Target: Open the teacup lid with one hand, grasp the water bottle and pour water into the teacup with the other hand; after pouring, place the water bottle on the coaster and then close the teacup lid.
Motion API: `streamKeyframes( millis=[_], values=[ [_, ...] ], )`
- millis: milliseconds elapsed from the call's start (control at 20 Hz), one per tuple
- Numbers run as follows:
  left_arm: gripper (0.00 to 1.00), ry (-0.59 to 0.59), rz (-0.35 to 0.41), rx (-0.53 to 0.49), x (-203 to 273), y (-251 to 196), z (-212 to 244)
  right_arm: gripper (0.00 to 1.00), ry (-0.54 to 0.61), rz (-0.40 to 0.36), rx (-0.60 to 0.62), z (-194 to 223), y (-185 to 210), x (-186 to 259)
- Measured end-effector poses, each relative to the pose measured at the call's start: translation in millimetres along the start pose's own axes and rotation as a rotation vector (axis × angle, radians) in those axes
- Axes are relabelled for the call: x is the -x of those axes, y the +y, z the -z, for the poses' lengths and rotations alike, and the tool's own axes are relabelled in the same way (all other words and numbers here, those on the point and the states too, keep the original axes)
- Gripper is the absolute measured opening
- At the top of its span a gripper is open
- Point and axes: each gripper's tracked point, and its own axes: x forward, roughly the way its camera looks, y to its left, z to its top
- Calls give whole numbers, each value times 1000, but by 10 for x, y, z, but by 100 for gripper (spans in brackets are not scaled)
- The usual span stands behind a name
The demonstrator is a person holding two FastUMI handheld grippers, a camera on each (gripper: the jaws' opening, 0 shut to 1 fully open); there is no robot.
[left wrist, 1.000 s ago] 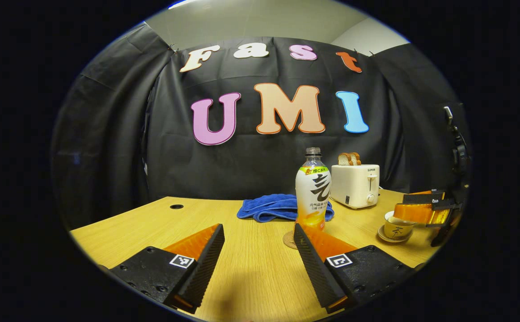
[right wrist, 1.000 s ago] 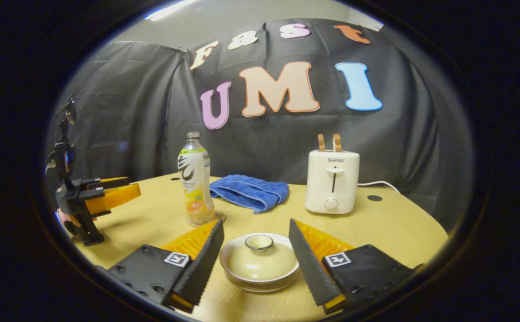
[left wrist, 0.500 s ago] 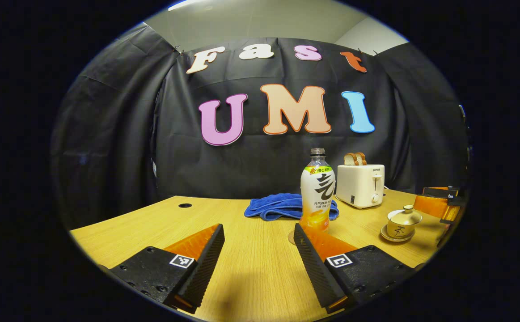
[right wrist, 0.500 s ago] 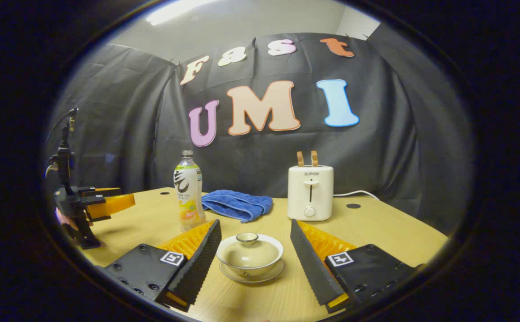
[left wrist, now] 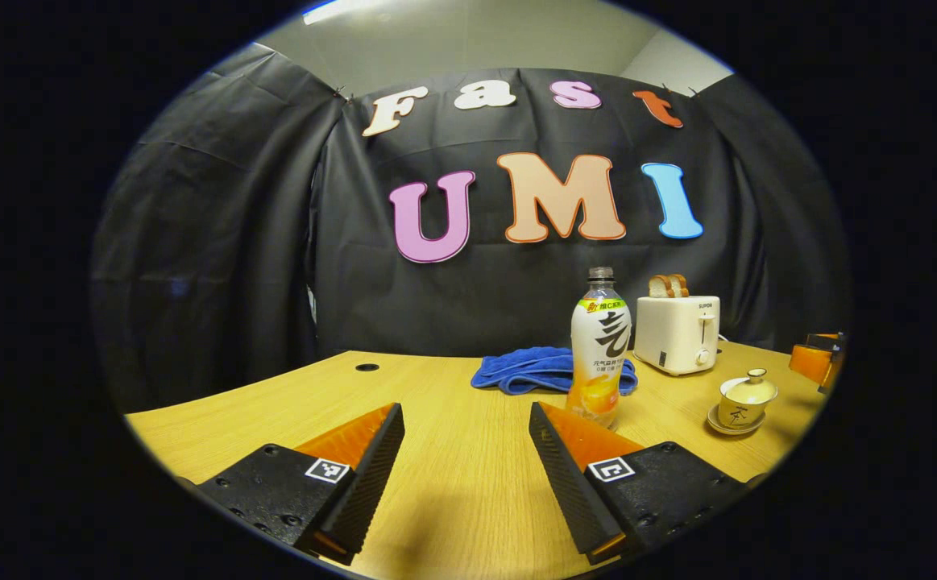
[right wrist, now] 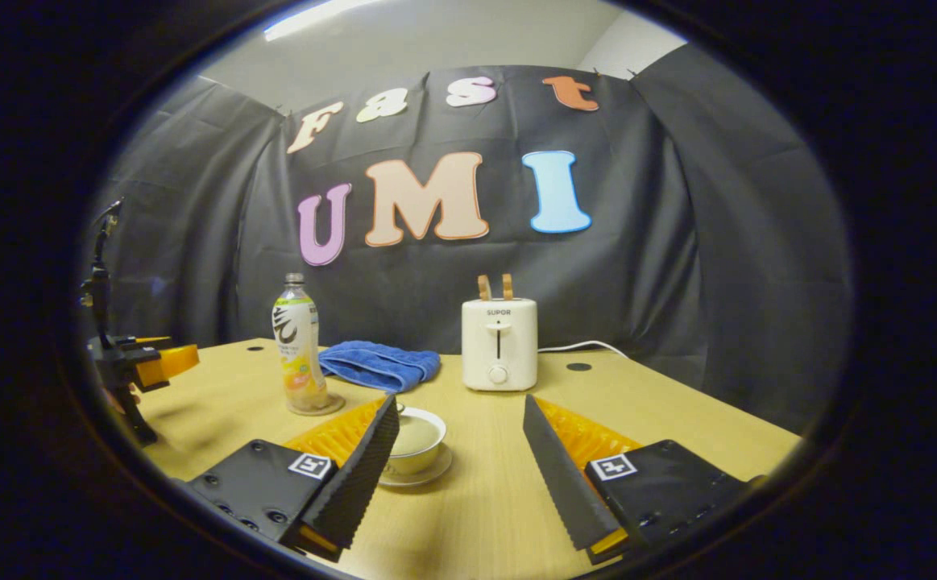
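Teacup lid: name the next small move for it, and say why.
Probably swing the right gripper toward its own left until the lid sits between its fingers. The lid is on the teacup, which lies half behind that gripper's left finger; the water bottle stands on the coaster; the gripper is open and empty.

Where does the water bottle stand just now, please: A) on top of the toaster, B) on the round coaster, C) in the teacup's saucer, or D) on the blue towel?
B: in the right gripper view the water bottle stands upright on the round coaster, in front of the blue towel.
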Motion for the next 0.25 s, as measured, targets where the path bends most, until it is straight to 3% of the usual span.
streamKeyframes(
  millis=[250],
  values=[
    [91, 0, -32, -1, 54, 51, -6, 94, 0, 0, 0, 1, -1, 3]
  ],
)
